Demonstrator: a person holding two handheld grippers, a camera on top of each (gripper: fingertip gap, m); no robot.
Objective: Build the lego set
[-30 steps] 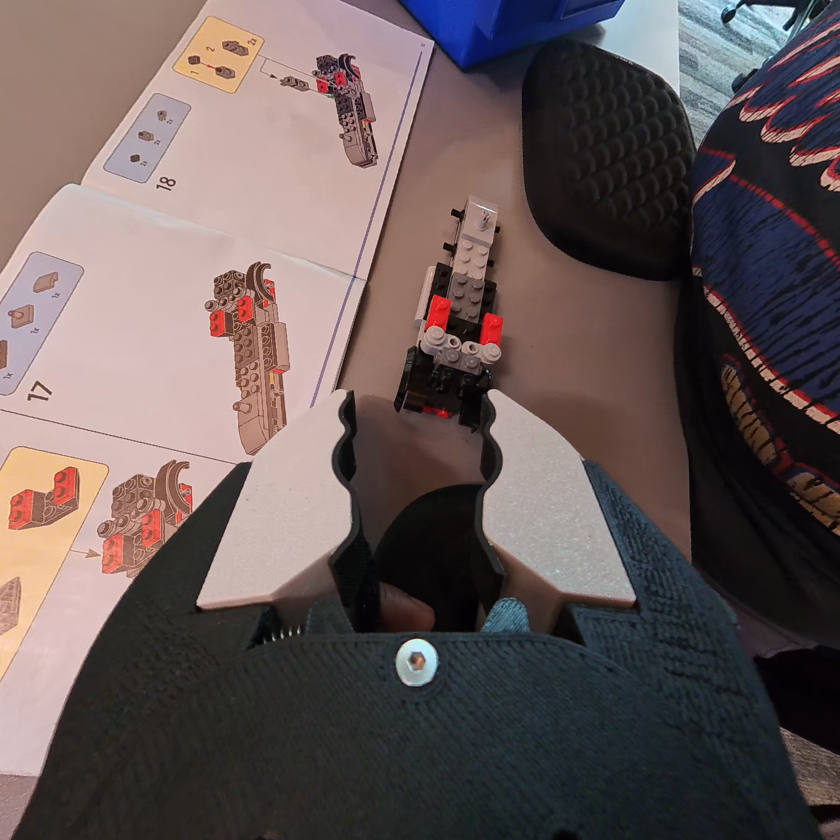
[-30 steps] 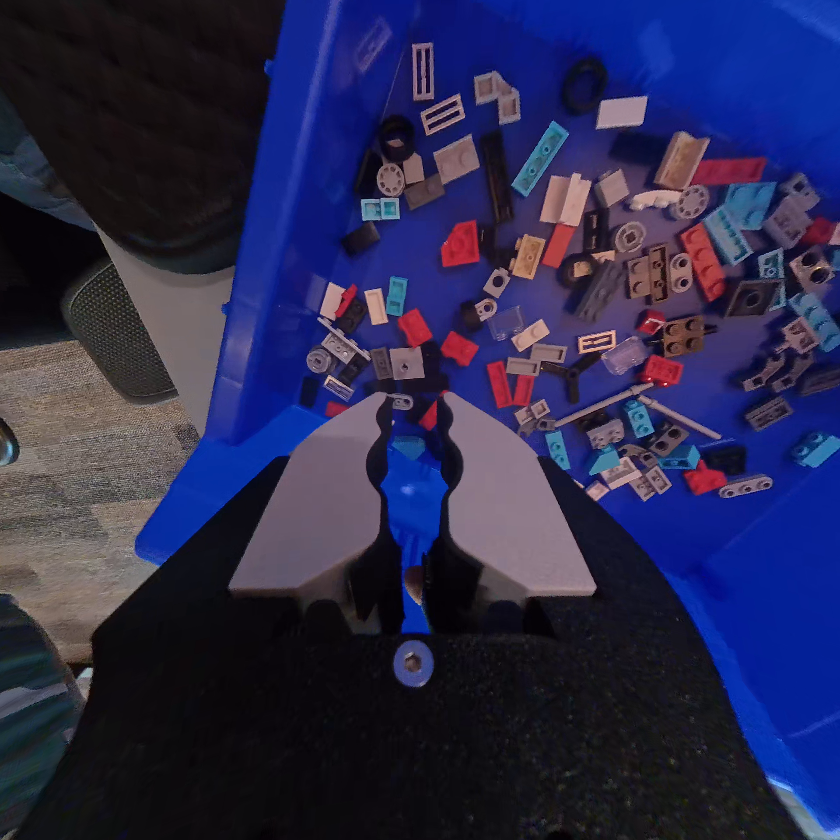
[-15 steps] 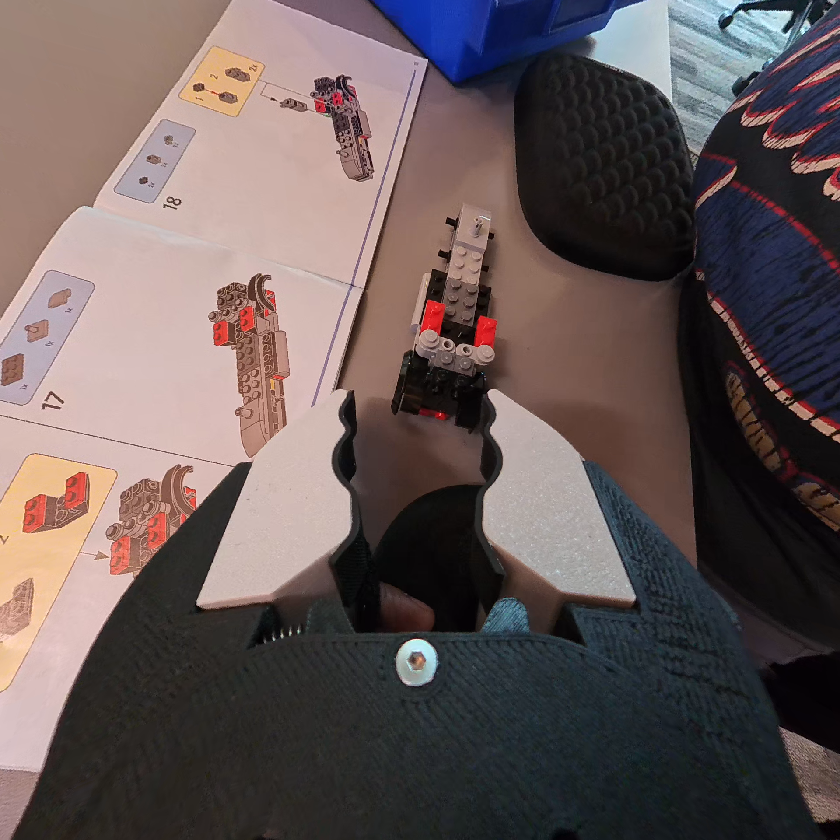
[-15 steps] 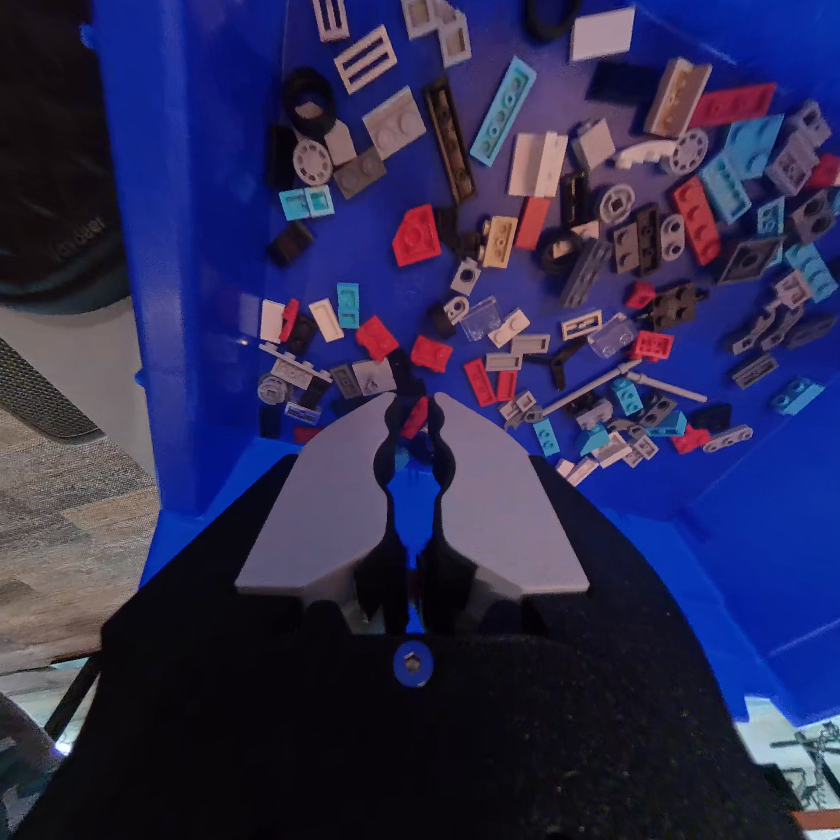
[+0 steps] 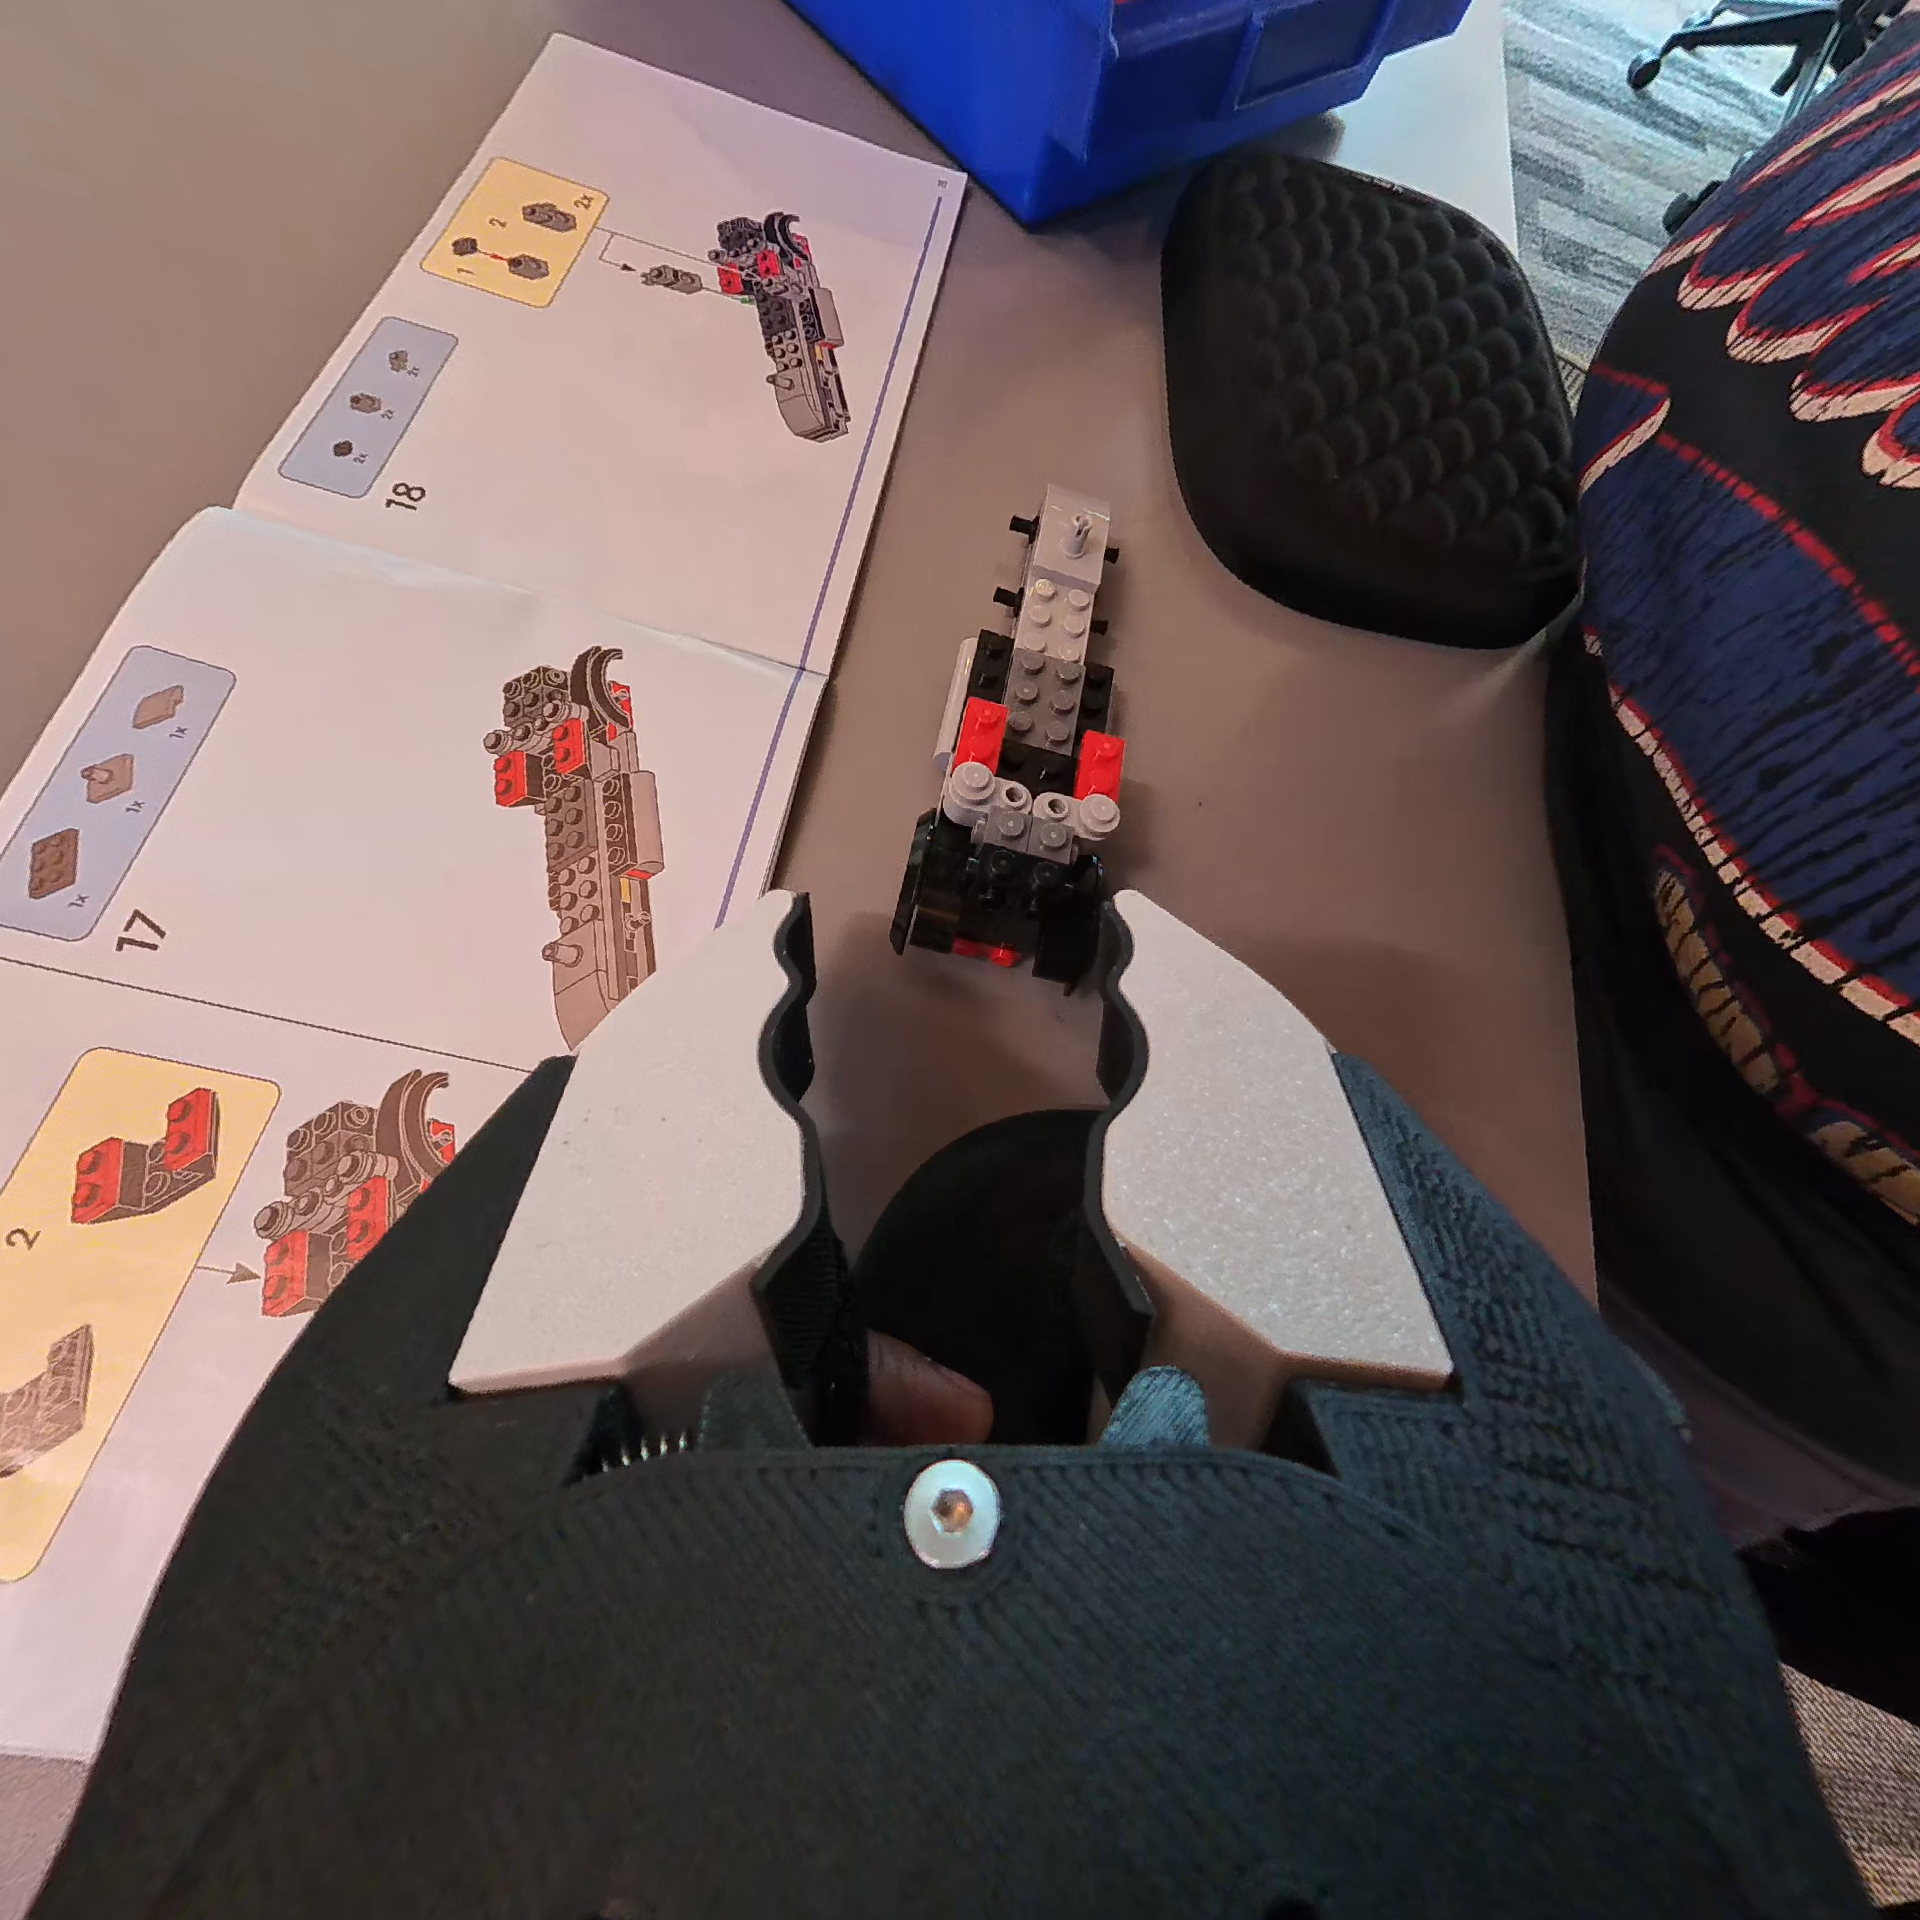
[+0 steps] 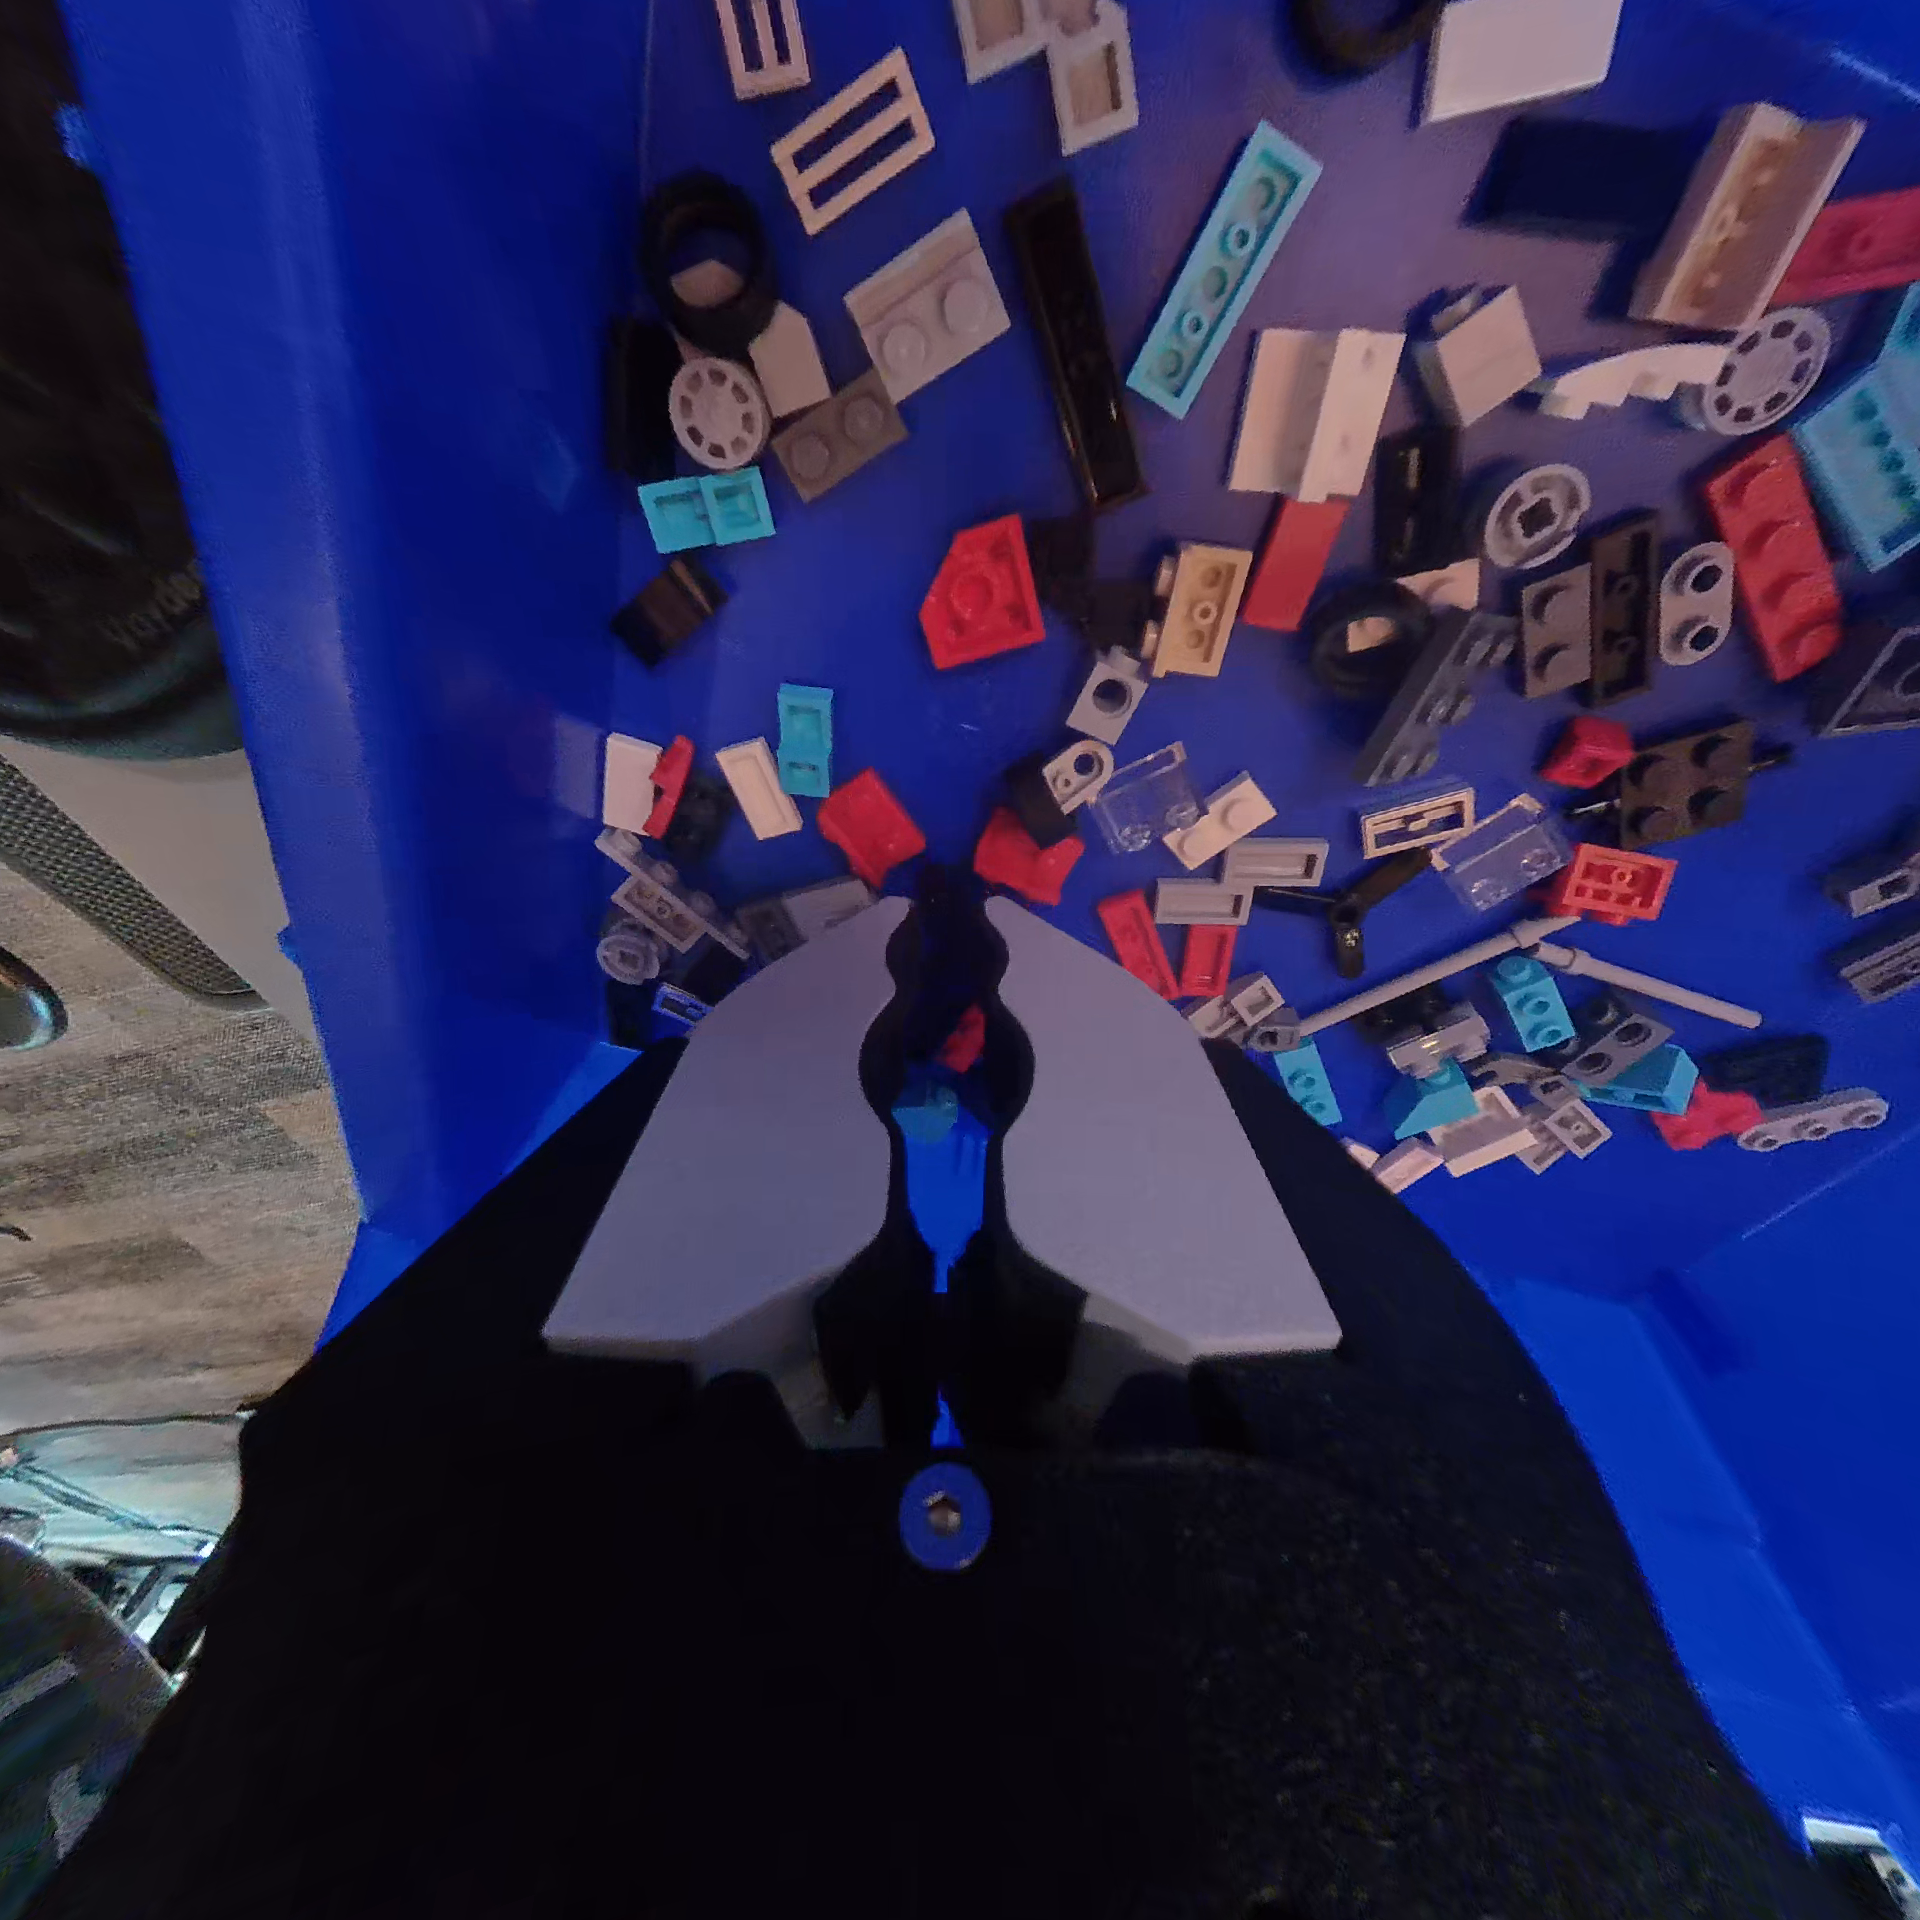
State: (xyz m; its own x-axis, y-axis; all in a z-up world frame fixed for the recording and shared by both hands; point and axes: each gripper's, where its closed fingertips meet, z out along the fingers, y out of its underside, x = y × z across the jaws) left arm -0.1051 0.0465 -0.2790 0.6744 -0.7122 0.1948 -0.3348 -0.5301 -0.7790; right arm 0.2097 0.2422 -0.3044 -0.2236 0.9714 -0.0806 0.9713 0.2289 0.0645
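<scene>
Left tongs [image 5: 954, 925]: grey fingers [image 5: 665, 1164] matt, finely grained plastic; black body ribbed, layered print texture; bright metal screw [image 5: 951, 1512]. Lego model [image 5: 1023, 748]: glossy moulded plastic. Instruction booklet [image 5: 582, 582]: smooth paper, creased at fold. Bench [image 5: 1299, 883]: smooth matt grey. Black pad [image 5: 1371, 405]: dimpled fabric-like cover. Bin [image 6: 436, 520]: glossy blue plastic; loose bricks [image 6: 982, 592] shiny plastic.

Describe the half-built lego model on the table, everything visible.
The lego model is a long, narrow plastic build lying flat on the grey table, right of the instruction booklet. Light grey studded plates run along its top, red bricks flank the middle, and black parts form the near end. The open left gripper hangs just before it.
</scene>
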